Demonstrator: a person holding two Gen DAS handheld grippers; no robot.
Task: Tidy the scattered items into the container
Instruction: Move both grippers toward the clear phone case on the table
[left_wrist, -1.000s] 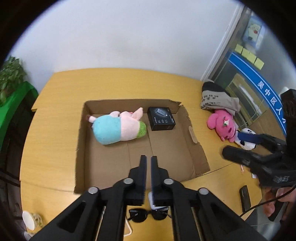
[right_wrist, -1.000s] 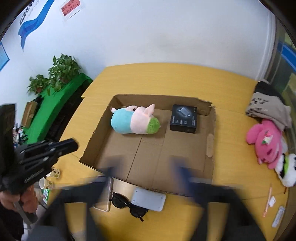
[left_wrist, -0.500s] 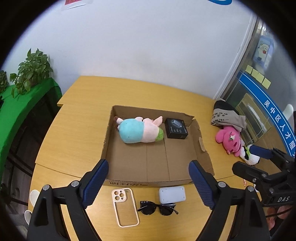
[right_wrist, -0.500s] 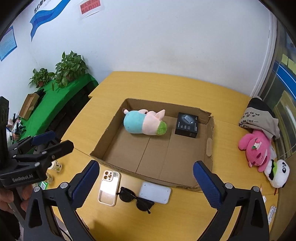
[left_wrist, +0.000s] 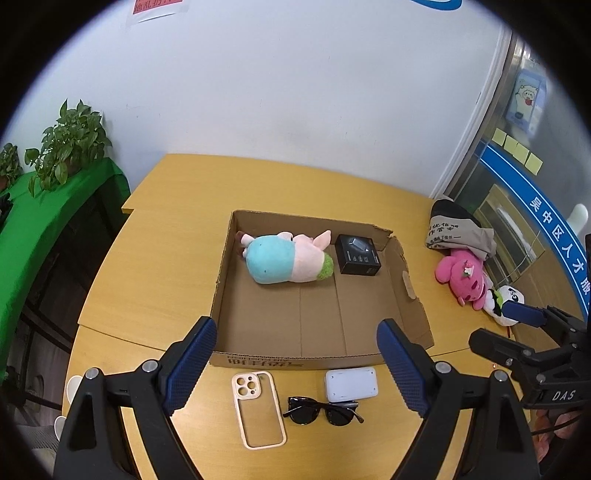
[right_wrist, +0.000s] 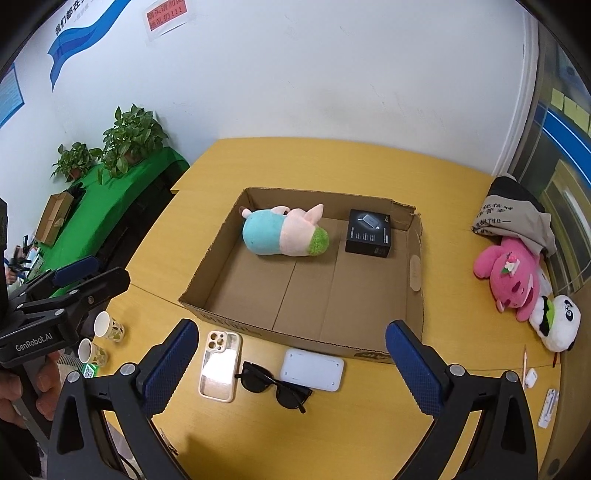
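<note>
Three small items lie on the table (left_wrist: 155, 258) in a row just in front of the near wall of the cardboard box (left_wrist: 295, 360): a phone case (left_wrist: 258, 410) on the left, a pair of sunglasses (left_wrist: 323, 410) in the middle and a white flat device (left_wrist: 351, 384) on the right, one temple of the sunglasses apparently tucked under its near edge. Inside the box, at the far end, a plush toy (left_wrist: 284, 260) and a black carton (left_wrist: 358, 254) already lie side by side.

The left claw (left_wrist: 295, 365) hovers above the row with its jaws spread wide and nothing between them. The right claw (right_wrist: 291, 362) is likewise wide open and empty.

The phone case is probably light and flexible, an open frame lying flat; it looks best pinched across its narrow width, at the long rims. The sunglasses look the most fragile: the lenses could scratch and the temples bend, so the bridge or the frame front seems the safer hold. The white device appears rigid and smooth, likely slippery, and sits low, so the pads would need to catch its short edges squarely. All three should weigh little.
</note>
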